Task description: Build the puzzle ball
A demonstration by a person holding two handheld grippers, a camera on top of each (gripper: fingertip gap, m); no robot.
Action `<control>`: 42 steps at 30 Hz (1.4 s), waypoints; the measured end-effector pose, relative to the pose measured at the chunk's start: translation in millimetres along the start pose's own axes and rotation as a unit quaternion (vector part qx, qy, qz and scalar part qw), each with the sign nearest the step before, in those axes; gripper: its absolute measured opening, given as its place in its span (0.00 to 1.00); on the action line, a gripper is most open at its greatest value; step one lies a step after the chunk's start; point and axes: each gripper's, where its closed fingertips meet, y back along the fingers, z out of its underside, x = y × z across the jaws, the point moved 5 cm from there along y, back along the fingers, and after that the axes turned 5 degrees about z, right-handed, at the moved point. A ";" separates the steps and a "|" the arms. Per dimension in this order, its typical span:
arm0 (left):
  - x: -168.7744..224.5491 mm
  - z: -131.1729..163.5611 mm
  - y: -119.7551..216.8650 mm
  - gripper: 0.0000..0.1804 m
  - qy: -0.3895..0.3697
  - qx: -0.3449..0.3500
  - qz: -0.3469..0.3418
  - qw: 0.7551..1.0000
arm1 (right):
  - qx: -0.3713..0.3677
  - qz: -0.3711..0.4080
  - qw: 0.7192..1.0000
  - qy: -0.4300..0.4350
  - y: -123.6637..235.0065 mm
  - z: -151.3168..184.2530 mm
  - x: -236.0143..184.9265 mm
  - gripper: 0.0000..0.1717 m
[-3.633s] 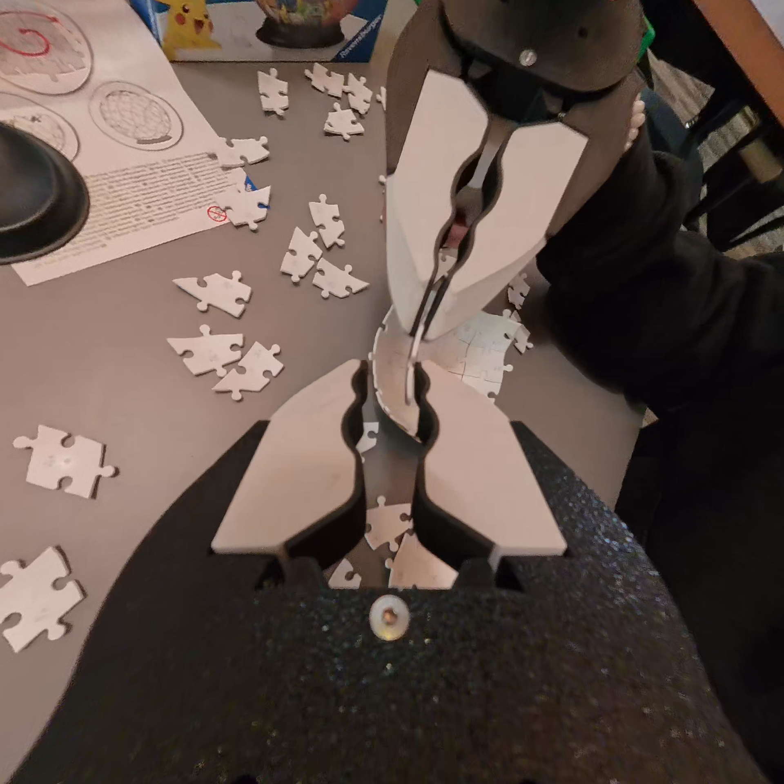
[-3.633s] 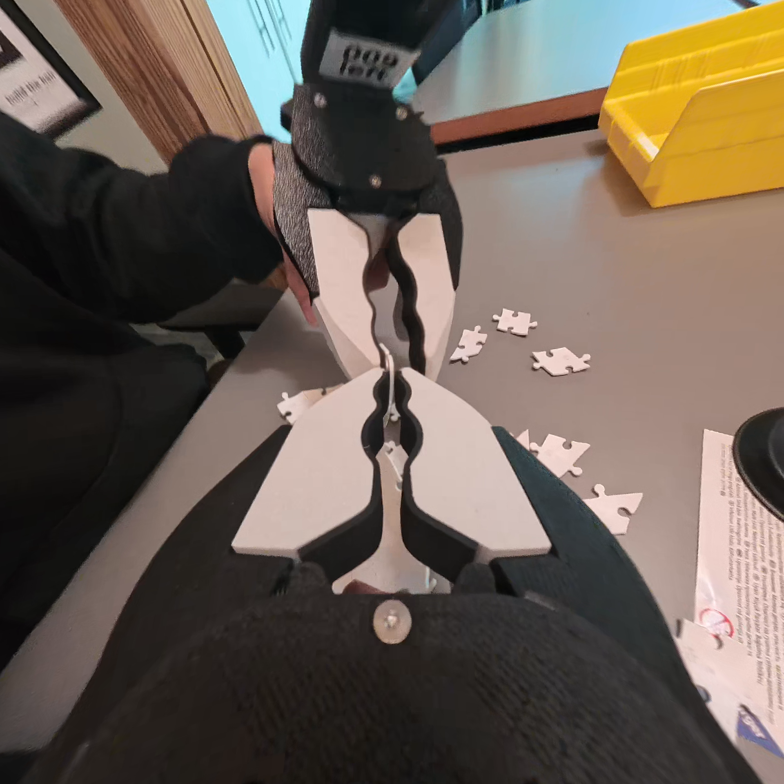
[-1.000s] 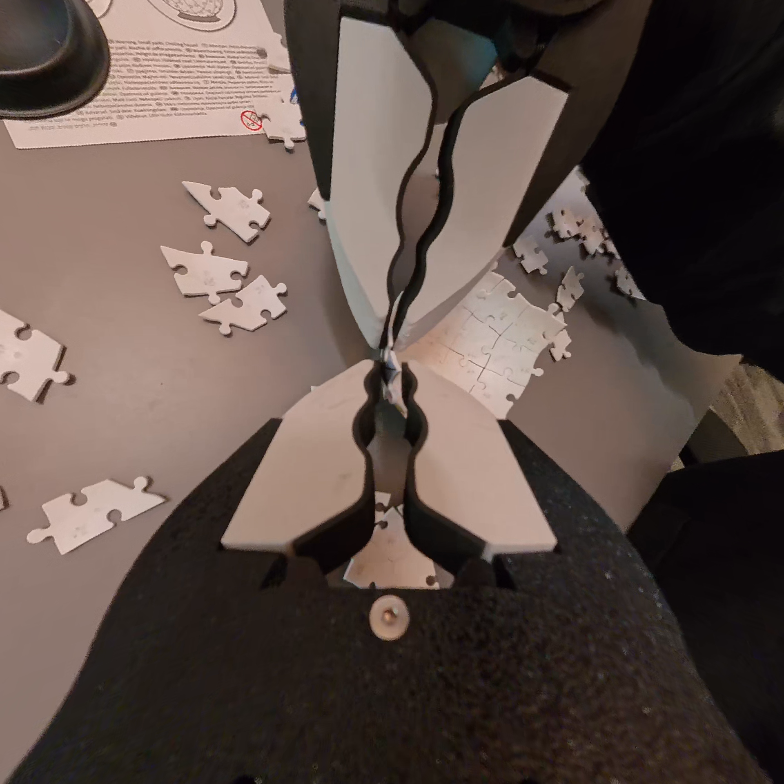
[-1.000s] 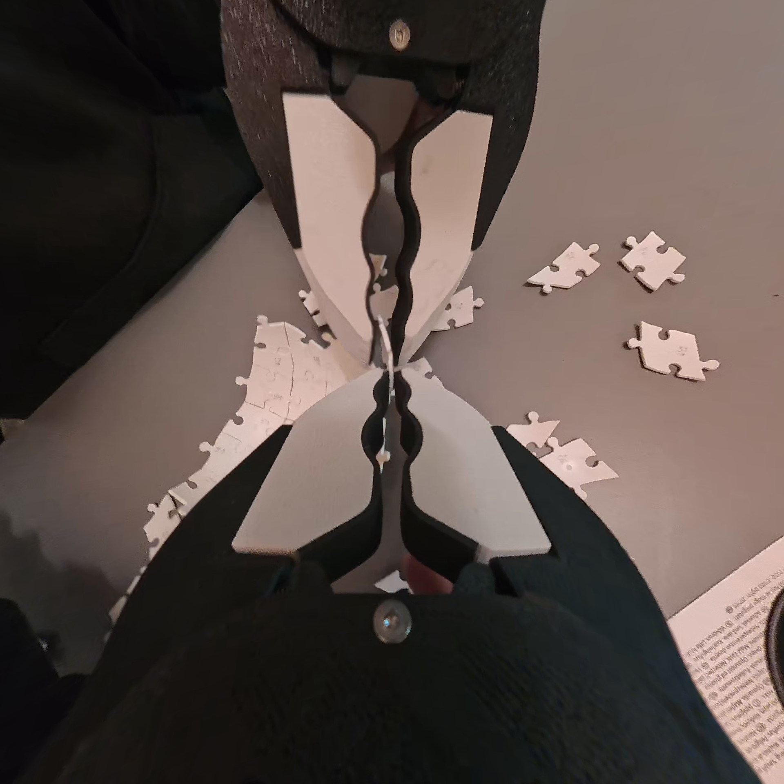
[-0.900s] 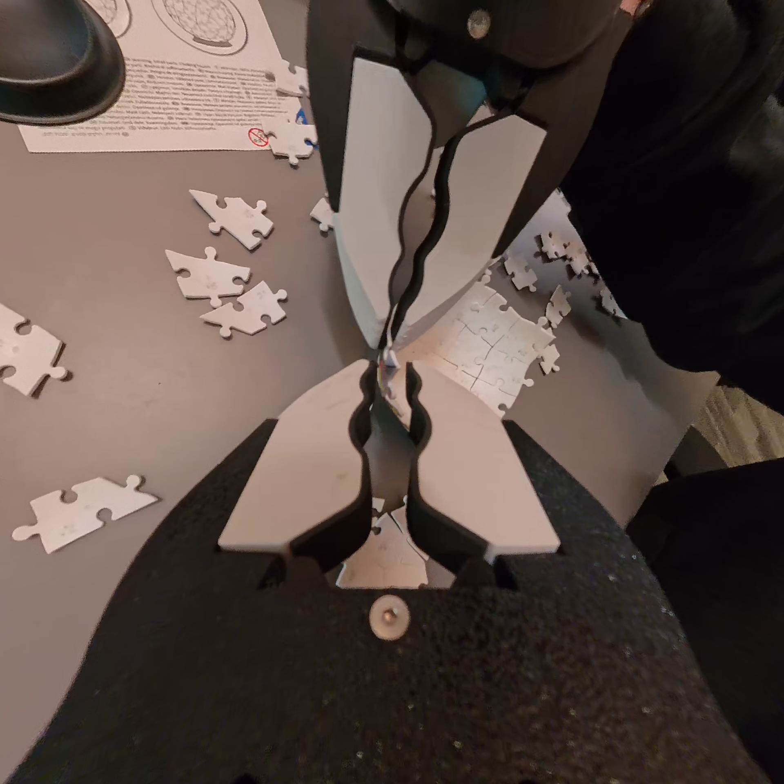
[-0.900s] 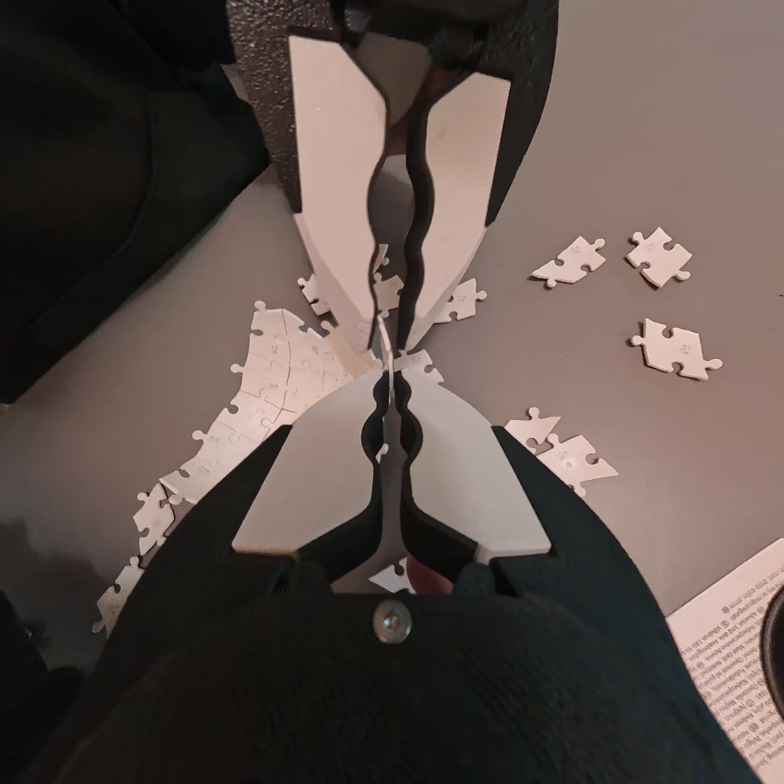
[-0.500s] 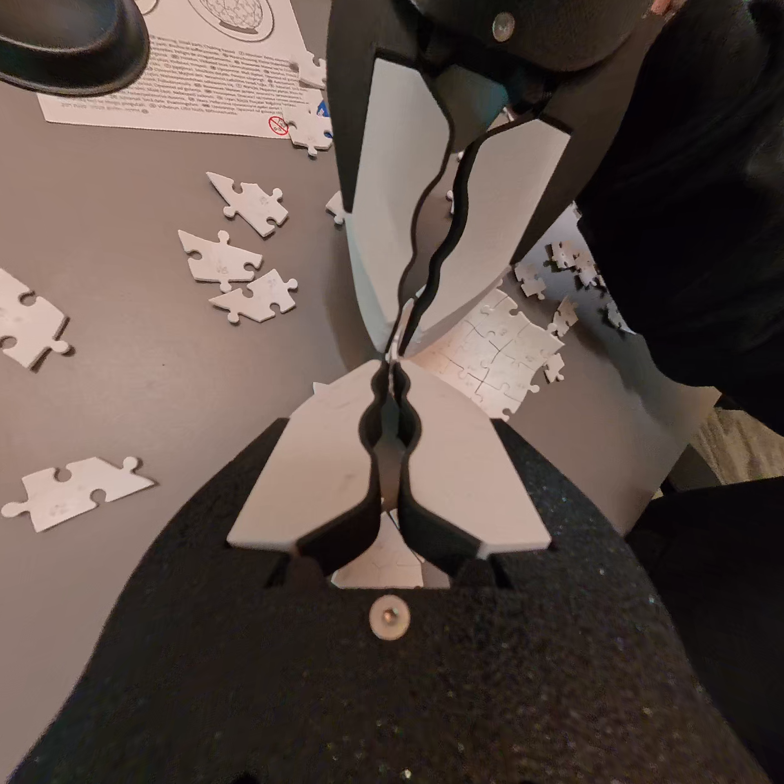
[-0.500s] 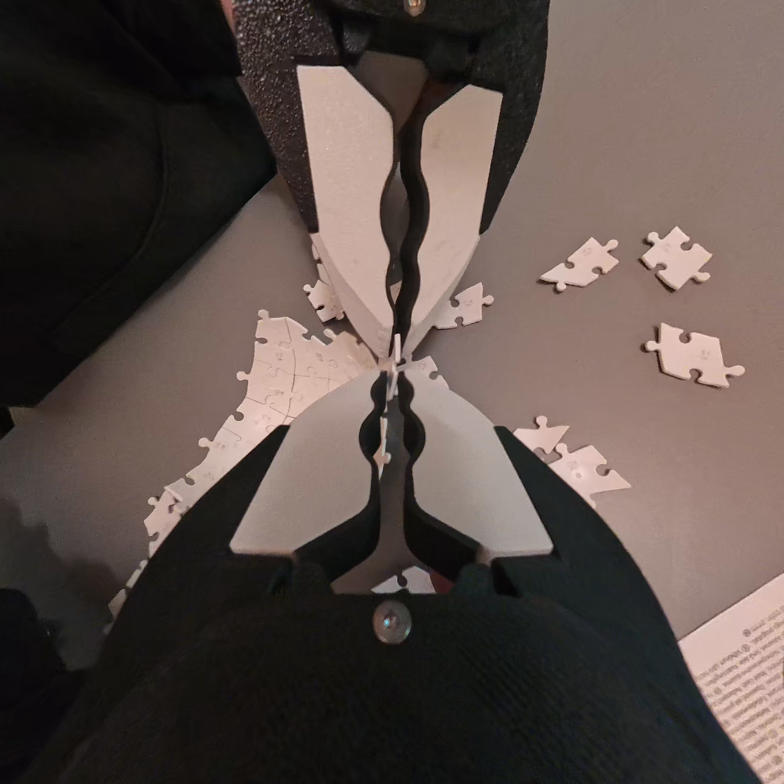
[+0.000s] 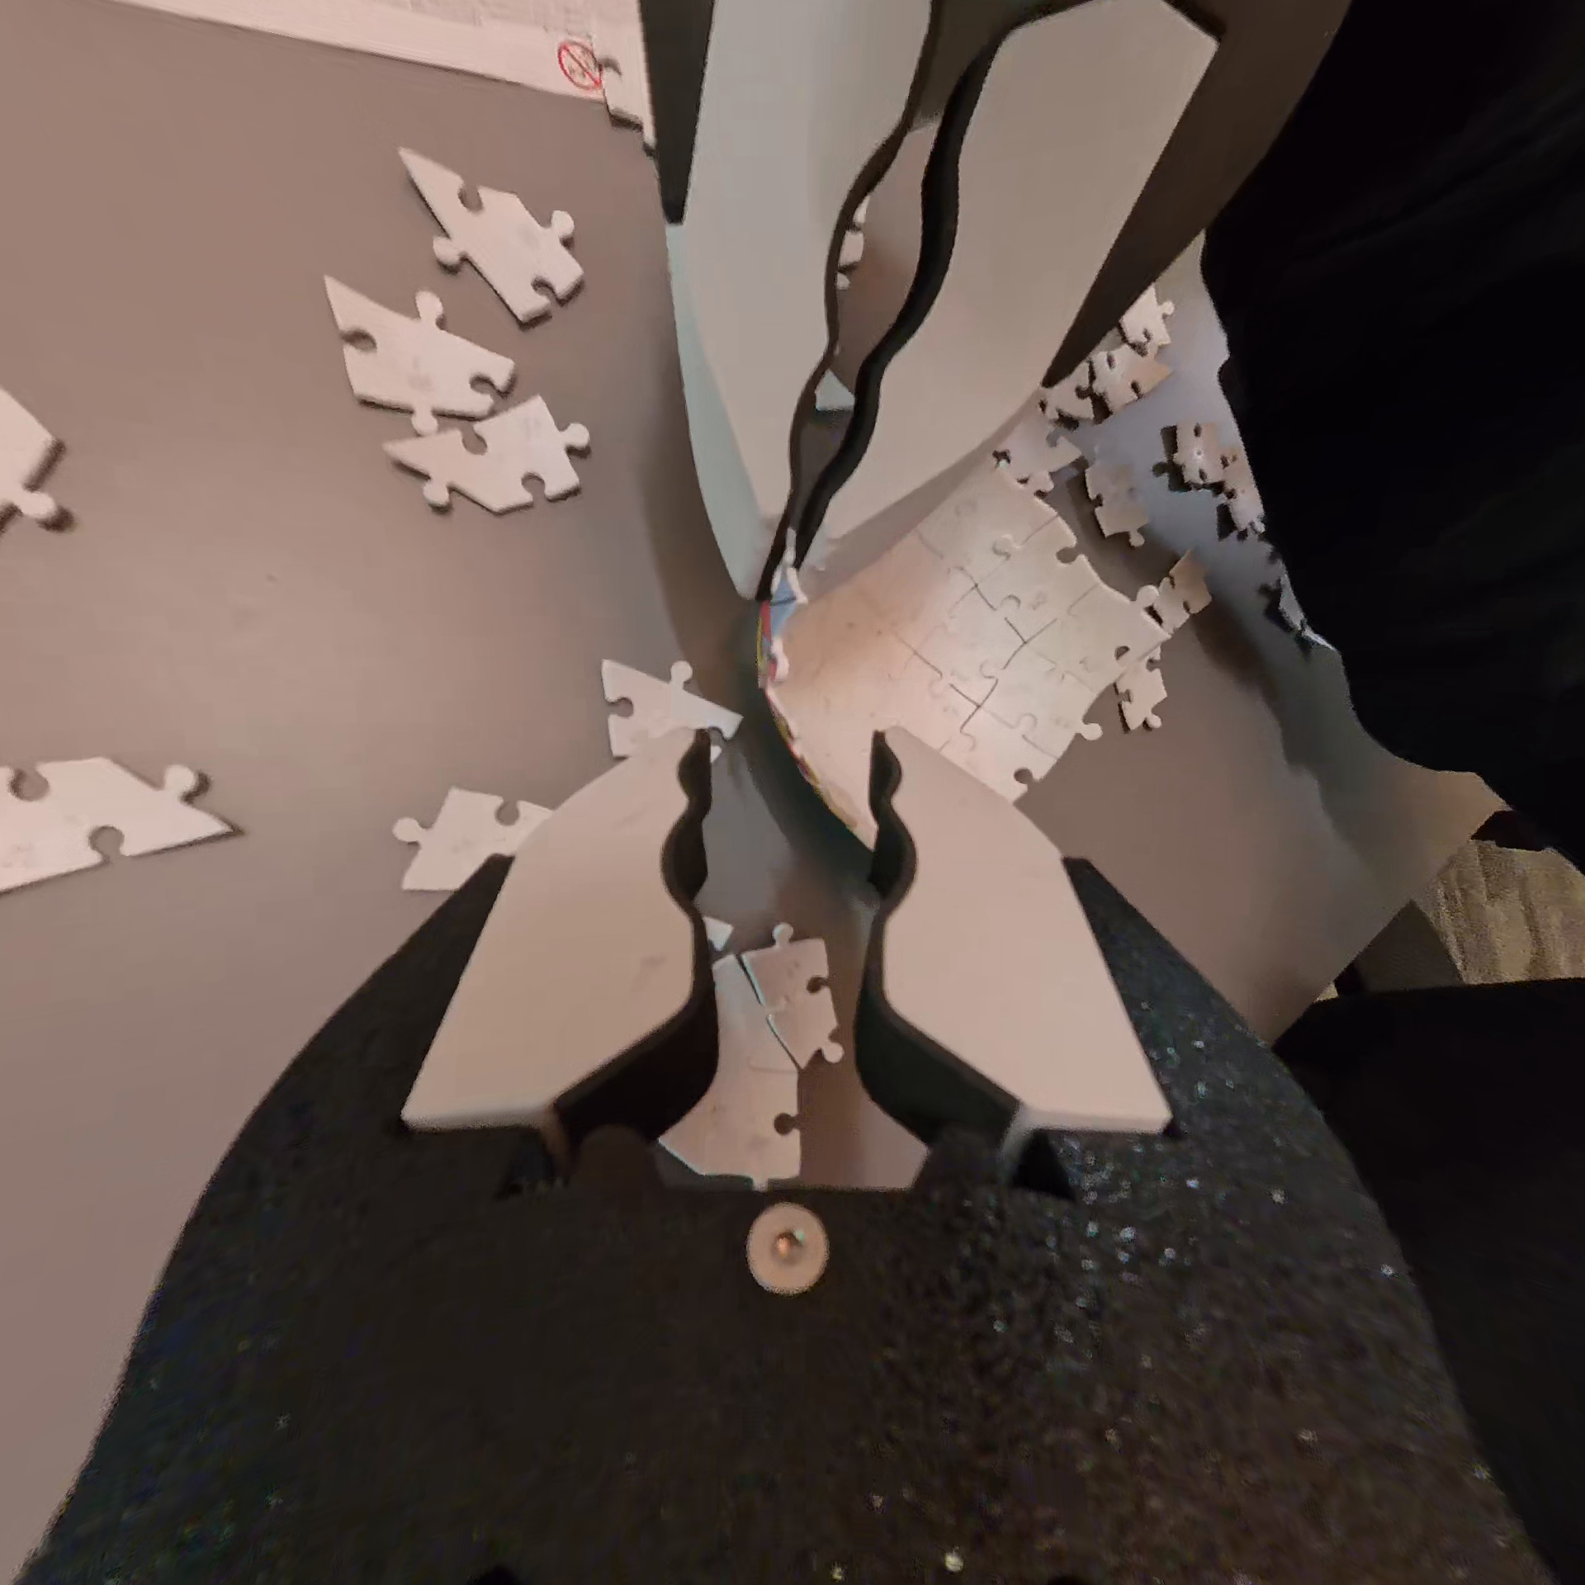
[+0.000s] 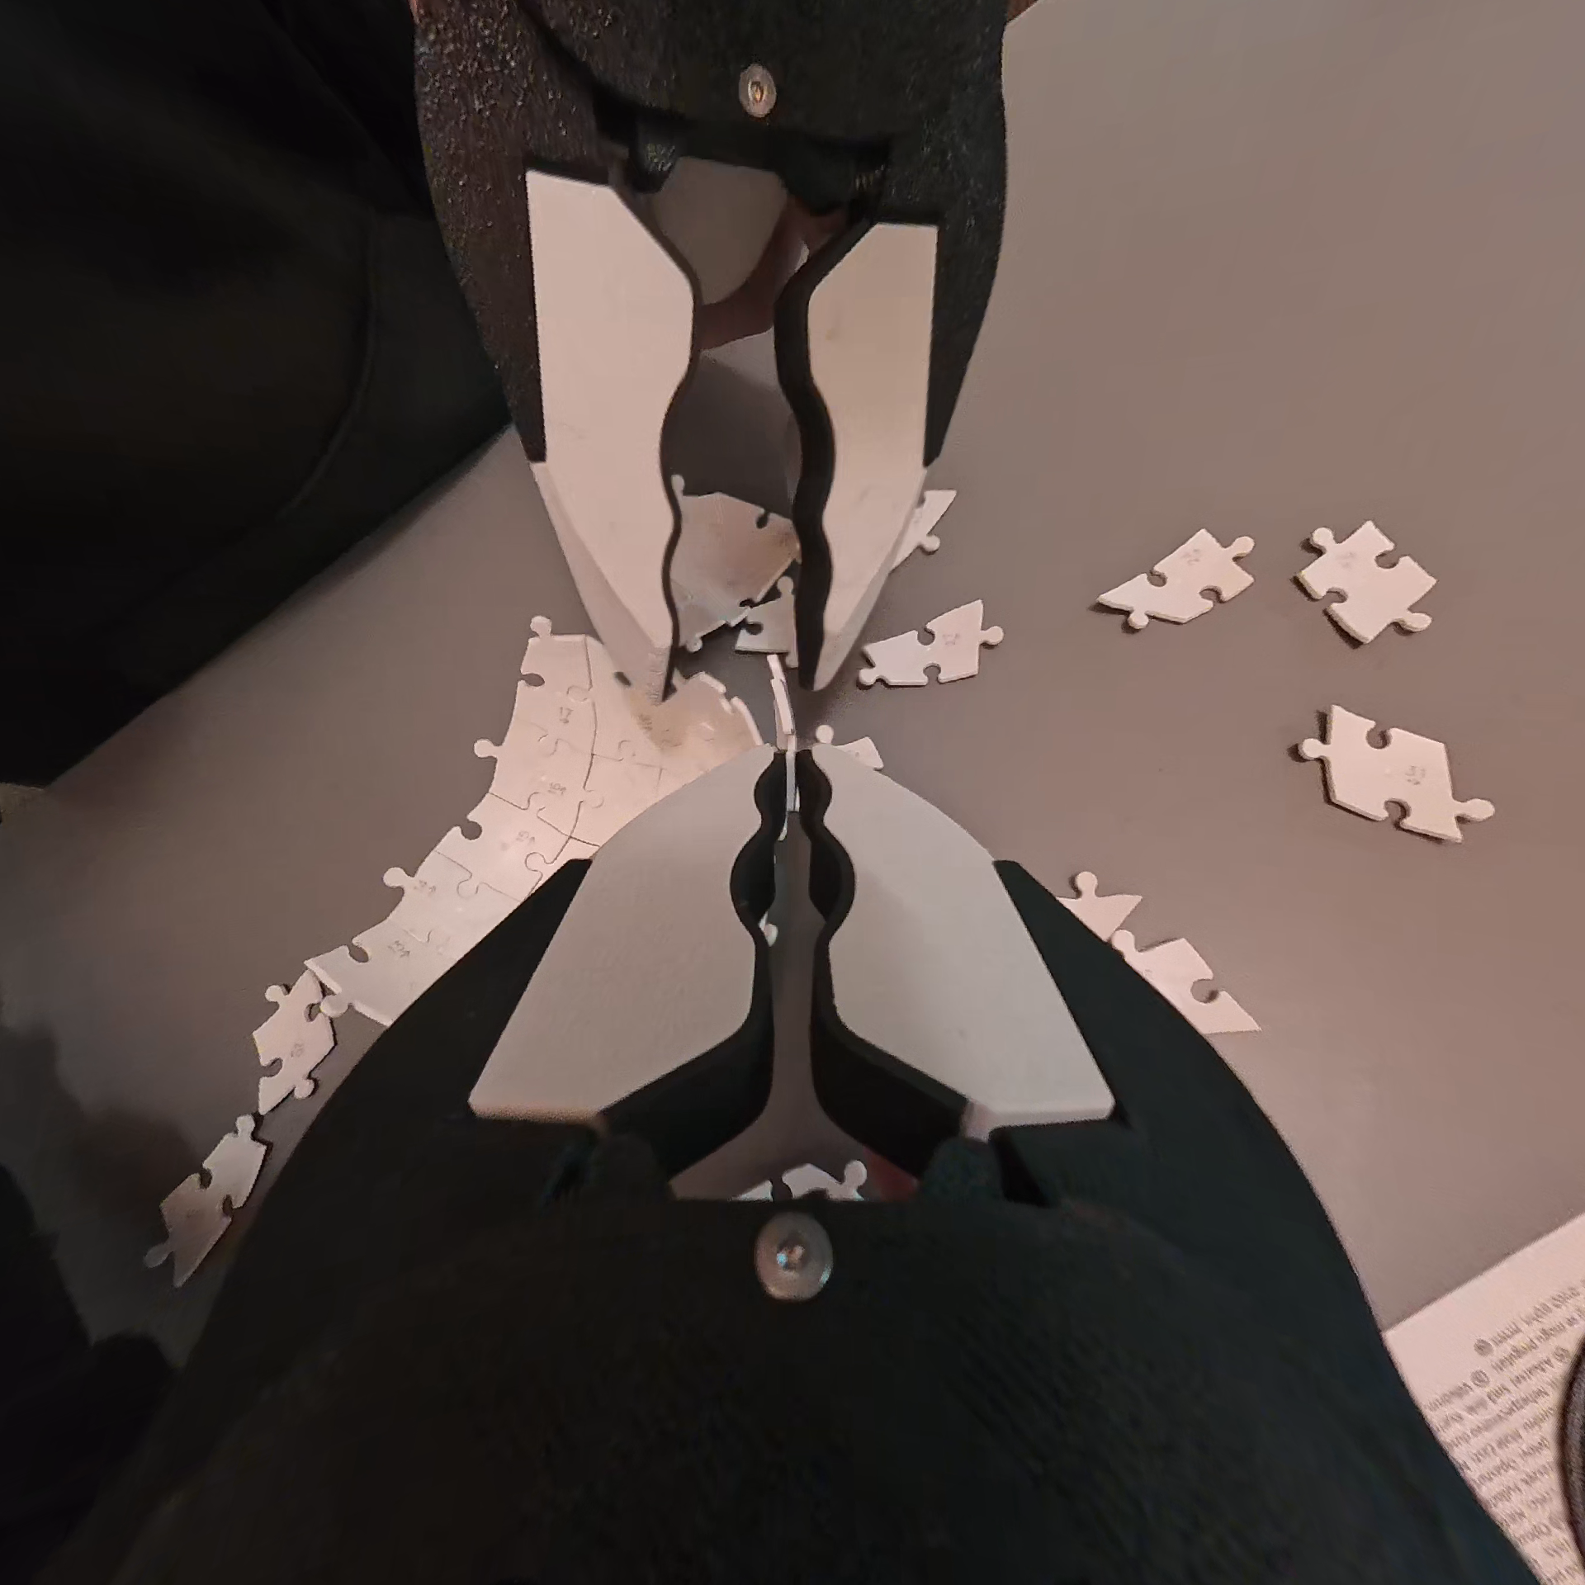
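Left wrist view: the left gripper (image 9: 793,755) stands spread, its 2 pads apart with only the curved edge of the joined section (image 9: 986,652) running between them, touching neither that I can see. Facing it, the right gripper (image 9: 785,566) comes down from above, its tips pressed together on the upper end of that section, where a strip of coloured print shows. Loose pieces (image 9: 480,455) lie on the grey table (image 9: 214,557) to the left, a scatter of small ones (image 9: 1115,489) sits beyond the section by a dark sleeve (image 9: 1415,386), and the corner of a printed sheet (image 9: 515,43) shows at the top.

Right wrist view: here the right gripper (image 10: 791,759) is nearest, pinching a thin white edge seen end-on. No print shows from this side; the section (image 10: 532,823) shows only its pale back, arcing away to the lower left. The left gripper (image 10: 738,677) hangs opposite with a clear gap between its tips, one tip down at the section's surface. 3 loose pieces (image 10: 1372,772) lie well apart at right, and the sheet (image 10: 1501,1372) shows at the lower right.
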 end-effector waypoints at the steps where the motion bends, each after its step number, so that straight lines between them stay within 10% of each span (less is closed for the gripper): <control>1: 1.6 1.1 -1.7 0.18 0.004 -0.002 0.002 1.000 | -0.002 -0.003 1.000 0.001 -0.8 0.6 -0.5 0.01; 42: -2.0 21.4 -18.6 0.11 0.077 -0.046 0.032 0.995 | -0.004 -0.039 0.999 0.024 -13.3 0.1 -0.7 0.01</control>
